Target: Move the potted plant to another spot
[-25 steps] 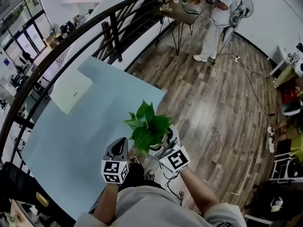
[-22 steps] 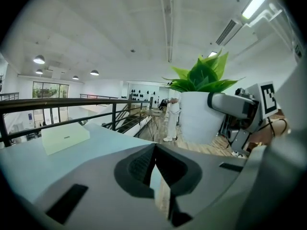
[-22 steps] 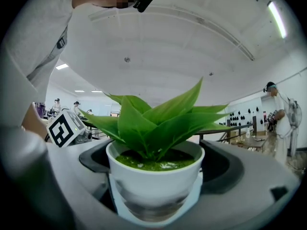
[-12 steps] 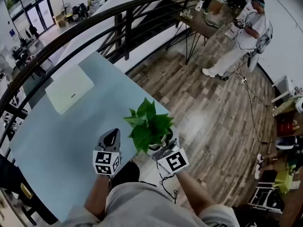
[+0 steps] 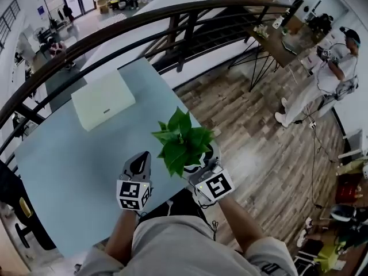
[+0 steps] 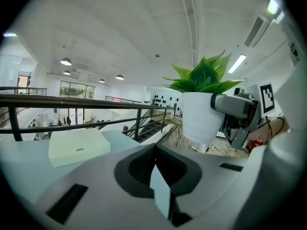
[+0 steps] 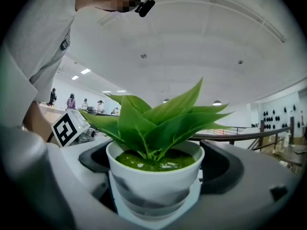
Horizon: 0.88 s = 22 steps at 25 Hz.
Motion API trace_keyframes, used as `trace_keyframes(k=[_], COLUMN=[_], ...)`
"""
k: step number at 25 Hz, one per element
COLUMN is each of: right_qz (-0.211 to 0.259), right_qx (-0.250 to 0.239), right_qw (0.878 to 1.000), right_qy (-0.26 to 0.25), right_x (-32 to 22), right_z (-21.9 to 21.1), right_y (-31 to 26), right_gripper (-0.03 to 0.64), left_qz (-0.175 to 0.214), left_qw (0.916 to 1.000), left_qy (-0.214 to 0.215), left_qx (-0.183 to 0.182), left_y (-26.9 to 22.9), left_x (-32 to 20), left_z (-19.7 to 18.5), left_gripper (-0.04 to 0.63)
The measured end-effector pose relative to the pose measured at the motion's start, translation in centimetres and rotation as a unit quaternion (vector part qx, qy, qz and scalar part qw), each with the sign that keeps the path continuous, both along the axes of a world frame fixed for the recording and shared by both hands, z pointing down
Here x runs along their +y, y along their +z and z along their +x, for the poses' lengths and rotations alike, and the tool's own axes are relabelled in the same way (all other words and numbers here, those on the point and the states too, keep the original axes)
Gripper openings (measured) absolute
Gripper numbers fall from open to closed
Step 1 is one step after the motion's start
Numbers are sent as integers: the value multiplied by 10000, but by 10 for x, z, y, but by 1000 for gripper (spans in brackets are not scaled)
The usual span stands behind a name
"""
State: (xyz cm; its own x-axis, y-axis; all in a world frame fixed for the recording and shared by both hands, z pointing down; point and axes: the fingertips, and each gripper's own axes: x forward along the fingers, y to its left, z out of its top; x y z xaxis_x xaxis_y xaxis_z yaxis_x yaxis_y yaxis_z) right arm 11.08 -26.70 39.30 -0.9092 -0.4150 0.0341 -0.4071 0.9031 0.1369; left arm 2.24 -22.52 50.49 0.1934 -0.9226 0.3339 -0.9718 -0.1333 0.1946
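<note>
A potted plant [image 5: 184,145] with green leaves in a white pot [image 7: 154,181] hangs in the air by the near right corner of a pale blue table [image 5: 75,154]. My right gripper [image 5: 202,171] is shut on the pot, its jaws clamped round the pot's sides. In the left gripper view the same pot [image 6: 201,116] shows to the right, held by the right gripper [image 6: 235,110]. My left gripper [image 5: 138,168] hovers over the table's near edge, left of the plant, with its jaws together and nothing between them.
A pale flat box [image 5: 103,99] lies on the table's far part. A dark curved railing [image 5: 172,13] runs behind the table. Wooden floor [image 5: 253,142] spreads to the right, where a person [image 5: 328,76] stands near a desk [image 5: 282,36].
The view has swung over the table, so the box and railing sit lower in it. The plant stays in my right gripper and now hangs nearer the table's corner. Left gripper keeps beside it.
</note>
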Motion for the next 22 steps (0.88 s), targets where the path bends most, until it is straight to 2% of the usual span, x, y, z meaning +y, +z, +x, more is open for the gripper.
trace_keyframes(k=[3, 6, 8, 11, 17, 22], right_qz=[-164, -200, -281, -228, -163, -281], right_qx=[-64, -80, -106, 17, 85, 232], right_qw=[9989, 9935, 9864, 9757, 9448, 9259], right_qy=[-445, -1113, -1613, -2180, -3272, -3760], right_x=[-19, -36, -43, -51, -62, -68], right_z=[-23, -58, -83, -101, -138, -155], right_y=[5, 15, 20, 29, 37, 61], right_gripper=[548, 548, 548, 549, 548, 549], left_qz=[-27, -32, -106, -293, -461, -577], left_qw=[9989, 9926, 9841, 9709, 9400, 9156], left_qy=[-460, -1210, -1766, -2376, -3378, -3980], left_qx=[-34, -128, -158, -119, -82, 62], left_y=[5, 12, 17, 24, 33, 48], left_x=[-7, -9, -4, 7, 19, 28], left_z=[-19, -52, -73, -83, -87, -82], left_gripper=[12, 12, 12, 12, 12, 12])
